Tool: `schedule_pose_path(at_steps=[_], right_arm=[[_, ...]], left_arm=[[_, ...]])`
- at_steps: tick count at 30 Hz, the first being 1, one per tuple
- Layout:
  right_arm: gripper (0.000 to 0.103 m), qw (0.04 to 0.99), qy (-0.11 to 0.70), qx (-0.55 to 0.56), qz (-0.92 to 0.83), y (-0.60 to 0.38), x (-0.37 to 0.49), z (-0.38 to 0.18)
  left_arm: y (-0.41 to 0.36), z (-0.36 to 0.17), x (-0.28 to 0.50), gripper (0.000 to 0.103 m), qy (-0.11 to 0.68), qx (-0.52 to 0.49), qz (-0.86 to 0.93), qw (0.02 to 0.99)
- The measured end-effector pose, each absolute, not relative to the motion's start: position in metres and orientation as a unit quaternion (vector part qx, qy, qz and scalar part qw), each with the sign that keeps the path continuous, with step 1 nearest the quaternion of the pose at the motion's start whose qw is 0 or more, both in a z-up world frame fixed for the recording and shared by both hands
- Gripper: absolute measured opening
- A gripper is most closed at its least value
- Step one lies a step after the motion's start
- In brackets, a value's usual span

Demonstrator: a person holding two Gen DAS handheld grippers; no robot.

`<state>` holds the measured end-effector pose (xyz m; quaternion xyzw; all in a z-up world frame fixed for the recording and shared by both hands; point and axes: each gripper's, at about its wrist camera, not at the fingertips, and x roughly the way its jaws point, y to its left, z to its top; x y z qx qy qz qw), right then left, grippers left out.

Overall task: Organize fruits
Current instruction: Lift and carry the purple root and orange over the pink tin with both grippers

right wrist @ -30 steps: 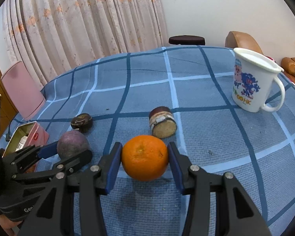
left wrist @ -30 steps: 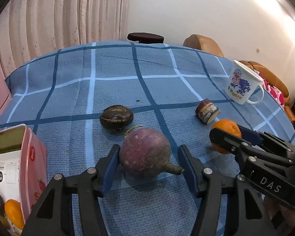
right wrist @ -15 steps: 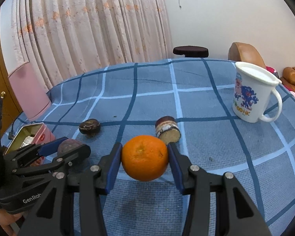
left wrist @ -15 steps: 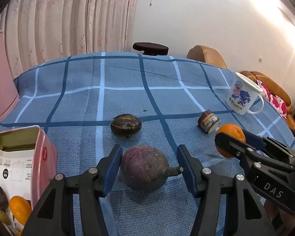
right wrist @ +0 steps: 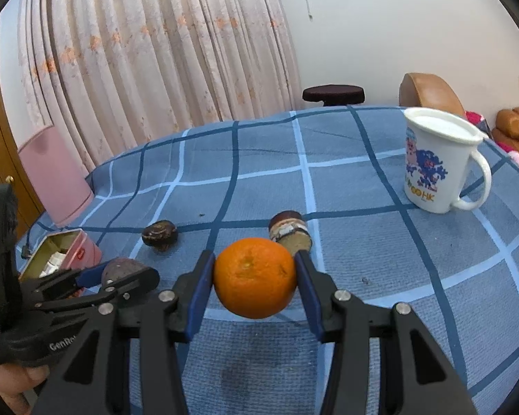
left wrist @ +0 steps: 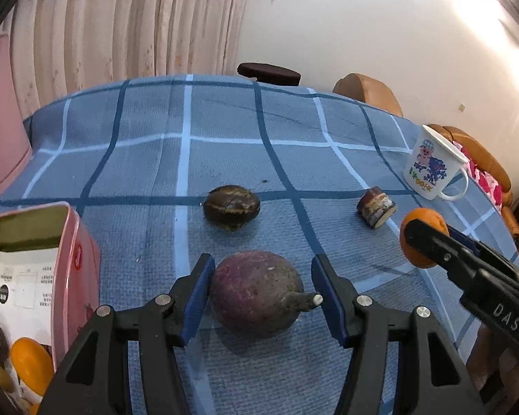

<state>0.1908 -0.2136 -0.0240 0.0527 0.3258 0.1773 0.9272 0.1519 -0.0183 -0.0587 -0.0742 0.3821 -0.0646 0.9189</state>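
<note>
A purple passion fruit is being gripped between the blue pads of the left gripper, raised above the blue checked tablecloth, beside an open pink tin where other fruits are being kept. An orange is being clamped in the right gripper, lifted off the cloth, with a dark wrinkled fruit, a cut piece and a cartoon mug being left on the table.

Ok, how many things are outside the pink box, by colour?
Orange: 1, the orange in the right gripper.
Purple: 1, the purple fruit in the left gripper.
Dark brown: 2, the brown fruit and the cut chunk.
White: 1, the mug.
Total: 5.
</note>
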Motion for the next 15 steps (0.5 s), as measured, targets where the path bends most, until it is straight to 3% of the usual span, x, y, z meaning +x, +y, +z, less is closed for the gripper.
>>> schedule_pose_path(at_steps=[6,7,15], right_arm=[[0.05,0.923,0.33,0.075,0.181,-0.2206,0.1933,-0.0252],[0.05,0.925,0.328,0.071,0.18,-0.2194,0.192,-0.0244],[0.05,0.928,0.32,0.063,0.18,-0.2162,0.1902,-0.0224]], left_arm=[[-0.023,-0.0601,0.1511,0.059,0.39,-0.056,-0.06,0.917],[-0.024,-0.0598,0.1504,0.053,0.39,-0.049,-0.056,0.918],[-0.0214,-0.0585,0.1425,0.053,0.384,-0.047,-0.058,0.92]])
